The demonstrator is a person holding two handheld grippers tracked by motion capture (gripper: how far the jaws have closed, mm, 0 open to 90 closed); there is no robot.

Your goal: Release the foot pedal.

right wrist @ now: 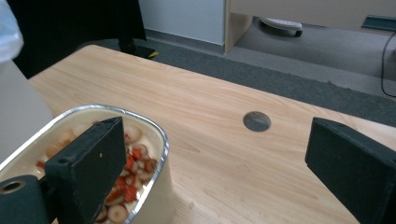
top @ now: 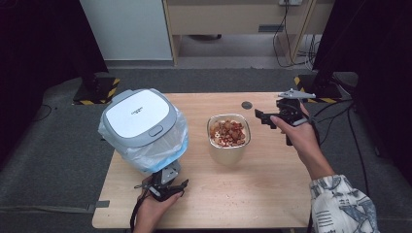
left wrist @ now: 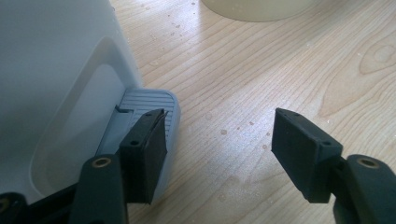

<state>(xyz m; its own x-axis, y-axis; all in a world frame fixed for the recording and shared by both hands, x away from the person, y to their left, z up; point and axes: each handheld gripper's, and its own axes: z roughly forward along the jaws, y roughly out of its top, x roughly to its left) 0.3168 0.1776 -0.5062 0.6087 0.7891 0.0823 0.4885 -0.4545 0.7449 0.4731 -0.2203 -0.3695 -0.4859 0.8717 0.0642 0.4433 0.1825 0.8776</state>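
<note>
Black left gripper (top: 167, 187), jaws wide apart, sits low by the bin's pedal (left wrist: 149, 116) near the tabletop's front edge. Right gripper (top: 265, 118), jaws apart too, hovers beside the food bowl (top: 229, 132) mid-table.

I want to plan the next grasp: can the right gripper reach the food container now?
Probably yes: the right gripper, fingers open, hovers beside the food container, with nothing between them.
</note>
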